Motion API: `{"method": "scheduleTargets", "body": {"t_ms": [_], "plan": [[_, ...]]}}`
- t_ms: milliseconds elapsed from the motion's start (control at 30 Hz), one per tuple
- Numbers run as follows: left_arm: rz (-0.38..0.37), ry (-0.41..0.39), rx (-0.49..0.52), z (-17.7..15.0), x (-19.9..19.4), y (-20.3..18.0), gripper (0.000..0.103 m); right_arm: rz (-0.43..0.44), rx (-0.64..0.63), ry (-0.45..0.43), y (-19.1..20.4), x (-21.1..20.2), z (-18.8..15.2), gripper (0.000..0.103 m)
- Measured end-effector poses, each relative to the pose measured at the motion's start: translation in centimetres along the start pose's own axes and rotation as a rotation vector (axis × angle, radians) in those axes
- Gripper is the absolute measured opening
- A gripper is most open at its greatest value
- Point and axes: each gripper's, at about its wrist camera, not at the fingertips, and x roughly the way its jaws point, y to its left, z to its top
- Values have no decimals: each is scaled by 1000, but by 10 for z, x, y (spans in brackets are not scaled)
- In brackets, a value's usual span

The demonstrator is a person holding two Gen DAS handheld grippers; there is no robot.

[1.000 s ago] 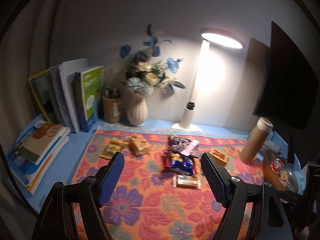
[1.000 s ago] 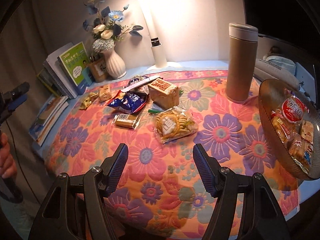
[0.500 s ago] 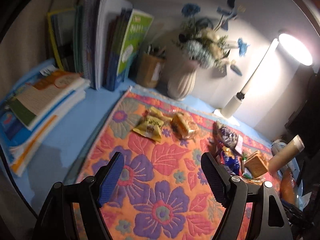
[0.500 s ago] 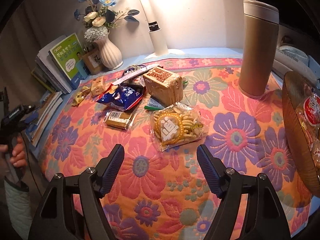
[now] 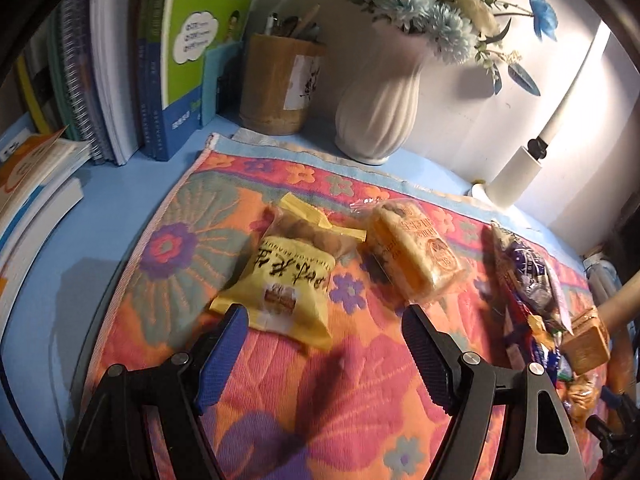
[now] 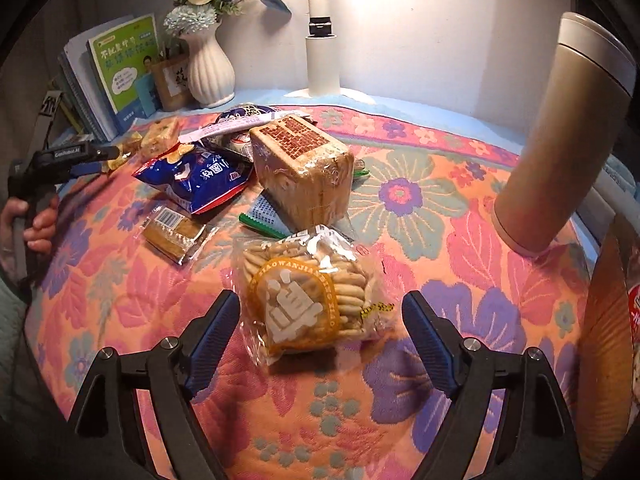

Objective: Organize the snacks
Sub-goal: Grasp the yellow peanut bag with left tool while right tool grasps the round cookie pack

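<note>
In the left wrist view my left gripper [image 5: 324, 344] is open and empty, just in front of a yellow snack packet [image 5: 286, 284] on the floral cloth; a clear-wrapped cake [image 5: 416, 252] lies to its right. In the right wrist view my right gripper [image 6: 320, 332] is open, its jaws either side of a bag of round biscuits [image 6: 308, 300]. Behind it lie a wrapped bread loaf [image 6: 304, 168], a blue chip bag [image 6: 196, 176] and a small wafer pack [image 6: 174, 234]. The left gripper [image 6: 60, 160] shows at the left edge.
A brown bowl [image 6: 608, 320] holding snacks sits at the right edge. A tall tan flask [image 6: 560, 136] stands right of the loaf. A white vase [image 5: 380, 104], a pen cup [image 5: 280, 84], books [image 5: 120, 60] and a lamp base [image 6: 322, 60] line the back.
My left gripper has swung left and dropped close to the yellow packet. My right gripper has moved forward and down until its jaws flank the biscuit bag.
</note>
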Motion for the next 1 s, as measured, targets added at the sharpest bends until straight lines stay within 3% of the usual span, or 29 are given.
{"method": "scheduleTargets", "body": {"t_ms": [67, 167, 333, 467, 600, 633, 700, 800, 867, 933, 1000], "plan": [[12, -4, 11, 4, 8, -1, 77, 12, -1, 2, -1, 8, 2, 88], [46, -21, 27, 5, 19, -5, 79, 39, 16, -12, -2, 18, 3, 103], [86, -19, 40, 9, 26, -8, 84, 6, -4, 27, 3, 30, 5, 103], [38, -50, -39, 7, 14, 10, 84, 55, 37, 13, -5, 25, 2, 103], [132, -83, 59, 24, 10, 7, 88, 73, 55, 10, -6, 23, 2, 103], [118, -70, 86, 30, 14, 5, 93, 71, 53, 11, -5, 23, 2, 103], [57, -22, 136, 38, 28, 0, 94, 72, 53, 9, -4, 22, 2, 103], [29, 38, 178, 38, 49, -6, 93, 91, 66, -2, -7, 19, 1, 103], [61, 50, 202, 34, 56, -10, 79, 108, 79, -10, -10, 18, 1, 103], [101, 32, 242, 30, 53, -15, 58, 121, 91, -12, -12, 17, 1, 103], [101, 21, 242, 27, 51, -16, 50, 126, 95, -14, -12, 17, 2, 103]]}}
